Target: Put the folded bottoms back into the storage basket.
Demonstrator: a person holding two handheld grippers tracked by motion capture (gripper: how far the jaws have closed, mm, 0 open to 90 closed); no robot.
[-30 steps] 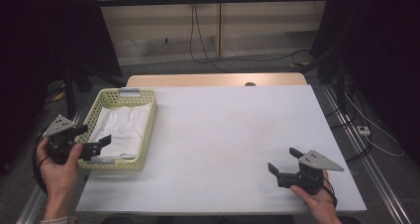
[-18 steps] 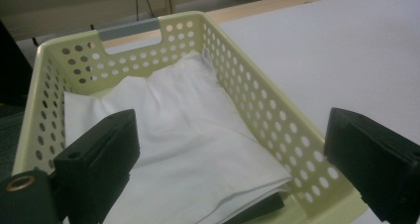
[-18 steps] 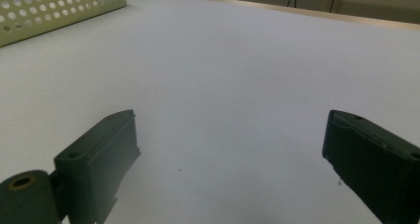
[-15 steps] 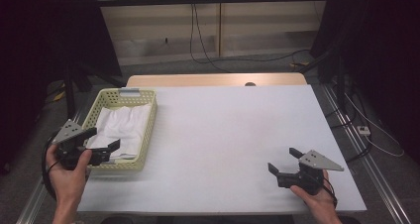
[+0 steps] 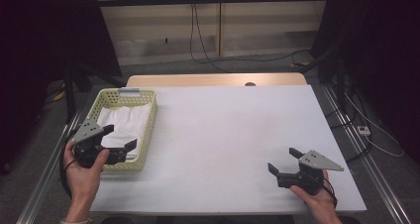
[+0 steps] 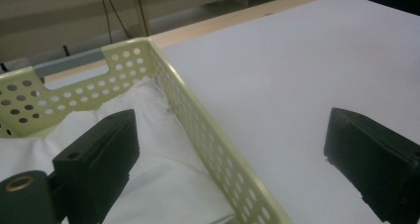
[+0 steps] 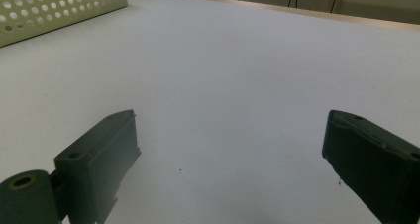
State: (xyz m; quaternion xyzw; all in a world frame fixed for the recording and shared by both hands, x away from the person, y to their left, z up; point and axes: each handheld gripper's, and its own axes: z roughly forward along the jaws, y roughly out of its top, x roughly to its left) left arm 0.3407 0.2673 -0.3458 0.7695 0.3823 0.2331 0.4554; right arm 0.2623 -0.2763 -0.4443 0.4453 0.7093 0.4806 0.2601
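Hands at the near edge each hold a tool: the left tool (image 5: 121, 143) sits at the near right corner of a pale perforated basket (image 5: 148, 130), and the right tool (image 5: 287, 160) rests low over the bare white bench (image 5: 237, 135) at the near right, well apart from anything. Both stand with jaws spread wide and nothing between them. In the left gripper view one jaw hangs over the white cloth (image 6: 163, 174) lying inside the basket (image 6: 208, 130) while the other hangs outside over the bench, so the basket's right wall runs between them. The step in hand looks like taking the cloth out of the basket. To do that well, I would judge the left tool should shift further over the basket so that both jaws clear the wall, then drop onto a raised fold of the cloth rather than a flat stretch, since flat fabric gives the jaws little to pinch. Closing across the wall as things stand would catch plastic and likely drag the light basket along. A slow, straight lift would let the cloth peel free without snagging the rim; the right tool could come across to steady the basket if it starts to rise. Beyond the basket, its far wall with the handle slot (image 5: 128, 91) faces the wooden strip (image 5: 213, 80) at the bench's far edge, with cables on the floor behind.
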